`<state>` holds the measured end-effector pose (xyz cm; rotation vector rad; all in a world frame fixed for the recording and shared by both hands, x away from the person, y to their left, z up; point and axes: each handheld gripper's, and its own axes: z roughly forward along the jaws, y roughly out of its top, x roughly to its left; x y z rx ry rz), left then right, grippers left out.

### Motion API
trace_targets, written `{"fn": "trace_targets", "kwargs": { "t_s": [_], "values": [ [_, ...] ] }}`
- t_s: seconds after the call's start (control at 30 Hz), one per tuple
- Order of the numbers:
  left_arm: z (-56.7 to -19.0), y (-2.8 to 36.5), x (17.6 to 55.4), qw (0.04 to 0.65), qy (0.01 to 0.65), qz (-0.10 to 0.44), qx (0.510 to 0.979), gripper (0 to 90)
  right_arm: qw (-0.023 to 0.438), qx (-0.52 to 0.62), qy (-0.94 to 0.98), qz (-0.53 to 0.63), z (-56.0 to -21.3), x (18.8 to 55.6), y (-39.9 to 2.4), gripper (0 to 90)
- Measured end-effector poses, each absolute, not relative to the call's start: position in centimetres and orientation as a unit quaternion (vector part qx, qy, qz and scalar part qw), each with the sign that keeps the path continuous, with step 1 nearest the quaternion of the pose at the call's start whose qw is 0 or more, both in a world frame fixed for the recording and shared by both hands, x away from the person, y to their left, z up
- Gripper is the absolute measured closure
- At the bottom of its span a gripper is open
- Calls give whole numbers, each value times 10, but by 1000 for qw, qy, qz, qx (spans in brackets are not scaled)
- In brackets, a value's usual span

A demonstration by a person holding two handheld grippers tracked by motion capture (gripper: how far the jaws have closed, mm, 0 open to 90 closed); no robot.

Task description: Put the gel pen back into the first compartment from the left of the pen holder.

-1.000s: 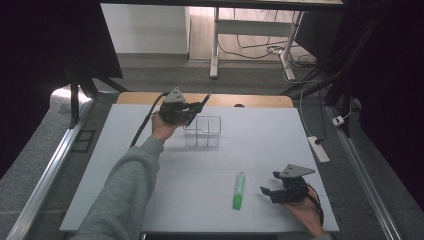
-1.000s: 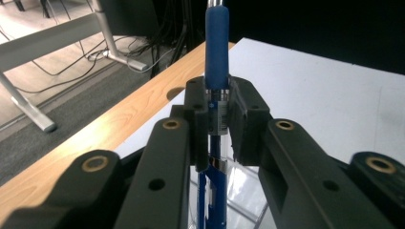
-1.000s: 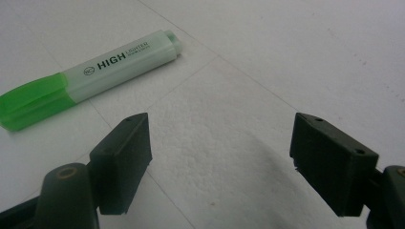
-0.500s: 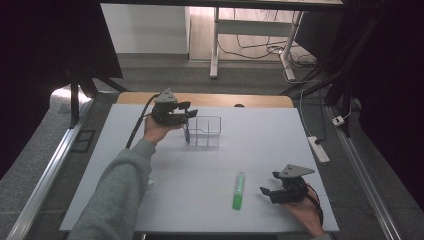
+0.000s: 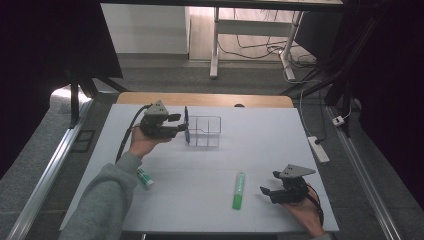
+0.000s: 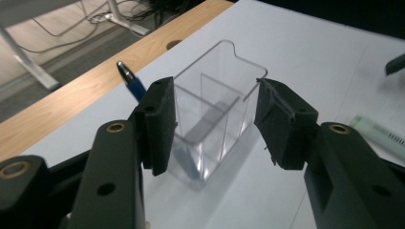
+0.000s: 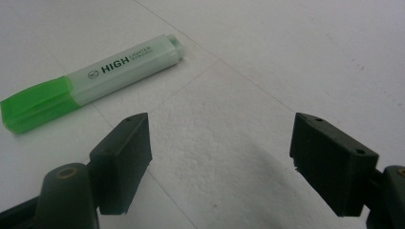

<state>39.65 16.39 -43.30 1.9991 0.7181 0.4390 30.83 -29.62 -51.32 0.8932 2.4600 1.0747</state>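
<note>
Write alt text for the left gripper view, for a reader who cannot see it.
Two open black jaws of the left gripper frame a clear plastic organiser with inner dividers, standing on a white table. A blue pen leans at its left side, with a wooden table edge beyond.

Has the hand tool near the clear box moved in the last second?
Yes. The left gripper pulled back toward the person, away from the clear organizer, leaving a blue pen standing in it.

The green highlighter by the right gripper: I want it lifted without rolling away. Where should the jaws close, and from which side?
Probably across the pale barrel of the green highlighter near its middle, coming from above. It lies flat on the table, and the open right gripper sits just beside it, jaws wide enough to straddle it.
</note>
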Motion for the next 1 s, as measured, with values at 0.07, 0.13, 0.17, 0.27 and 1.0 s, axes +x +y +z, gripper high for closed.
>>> {"fn": "trace_targets", "kwargs": {
  "t_s": [0.07,0.13,0.17,0.27,1.0],
  "values": [
    [-435,166,387,463,291,182,818,479,156,312,859,375,-513,308,-296,222],
    [-437,168,379,454,287,186,823,468,157,312,858,377,-513,308,-296,222],
    [-439,169,375,449,290,185,825,468,157,312,858,377,-513,308,-296,222],
    [-443,173,364,448,297,176,825,460,158,312,858,377,-513,308,-296,222],
    [-481,208,285,420,325,163,832,427,160,314,855,381,-509,307,-298,224]
  ]
}}
